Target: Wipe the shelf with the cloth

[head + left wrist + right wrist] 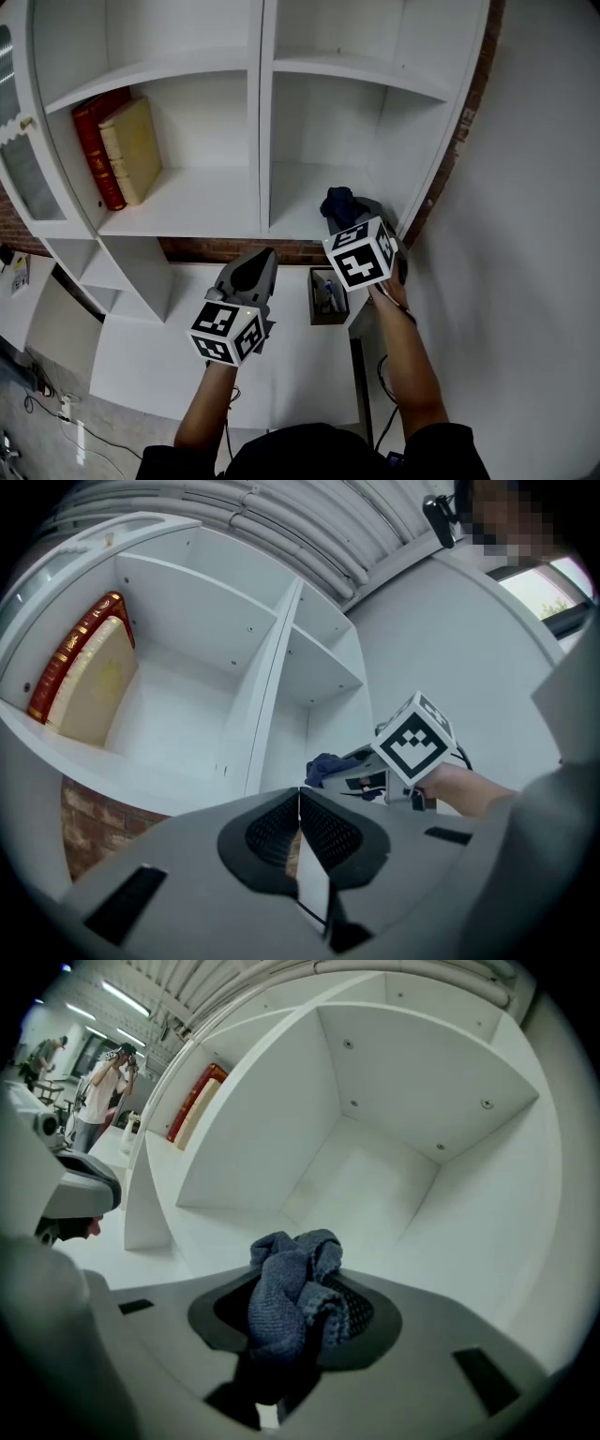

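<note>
Shelf (214, 199): white painted board, smooth and matte, flat panels with small round fixing holes. The head view shows 4 open compartments, 2 rows of 2, split by 1 upright divider.
Cloth (291, 1290): 1, dark blue, coarse knit, crumpled into a lumpy wad. It sits at the front of the lower right compartment, held in the right gripper. Contact with the board cannot be judged.
Right gripper (298, 1321): grey moulded plastic with ribbed black pads. The jaws are clamped on the cloth, which bulges out above them.
Left gripper (300, 825): same build. The jaws are pressed together with nothing between them. It is held in front of the shelf, below the lower board, by the brick strip (202, 249).
Marker cubes: 2, white with black square patterns, 1 on each gripper.
Books: 2, hardbound, leaning in the lower left compartment. 1 is red (97, 141) with gilt spine bands, 1 is cream (134, 150), and the two are touching.
</note>
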Demonstrator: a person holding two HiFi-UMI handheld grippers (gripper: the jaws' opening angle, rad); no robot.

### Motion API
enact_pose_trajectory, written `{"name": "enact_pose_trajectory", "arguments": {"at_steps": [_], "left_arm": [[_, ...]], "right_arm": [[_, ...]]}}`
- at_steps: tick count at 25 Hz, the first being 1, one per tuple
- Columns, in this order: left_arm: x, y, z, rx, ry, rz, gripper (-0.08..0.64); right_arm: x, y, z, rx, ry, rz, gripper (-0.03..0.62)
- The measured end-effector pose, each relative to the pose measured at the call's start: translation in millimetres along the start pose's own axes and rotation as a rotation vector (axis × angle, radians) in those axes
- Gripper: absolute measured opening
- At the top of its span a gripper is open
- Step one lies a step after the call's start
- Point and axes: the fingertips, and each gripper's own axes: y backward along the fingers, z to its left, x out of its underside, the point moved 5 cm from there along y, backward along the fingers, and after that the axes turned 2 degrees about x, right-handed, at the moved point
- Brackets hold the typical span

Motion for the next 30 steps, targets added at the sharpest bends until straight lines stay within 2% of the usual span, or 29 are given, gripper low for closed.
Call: {"name": "enact_pose_trajectory", "arguments": {"at_steps": [5, 10, 16, 21, 23, 27, 30], "left_arm": [[9, 11, -7, 0.032, 0.018, 0.021, 0.017], [19, 20, -17, 0.054, 0.033, 0.036, 0.017], [17, 21, -38, 0.085, 0.019, 0.038, 0.017], [17, 22, -58, 0.091, 0.010, 0.038, 0.017], [18, 21, -69, 0.089, 0.001, 0.044, 0.017], [24, 17, -97, 0.078, -0.065, 0.070, 0.017], [29, 17, -114, 0.080, -0.048, 0.083, 0.017]], "right_arm": [[14, 24, 10, 0.038, -0.029, -0.013, 0.169], [30, 43, 16, 0.041, -0.077, -0.022, 0.169], [48, 63, 26, -0.021, -0.120, -0.015, 0.169], [67, 76, 26, -0.081, -0.233, -0.067, 0.169], [75, 82, 25, -0.087, -0.240, -0.067, 0.169], [91, 99, 21, -0.095, -0.248, -0.066, 0.169], [102, 114, 19, -0.106, -0.255, -0.075, 0.169]]}}
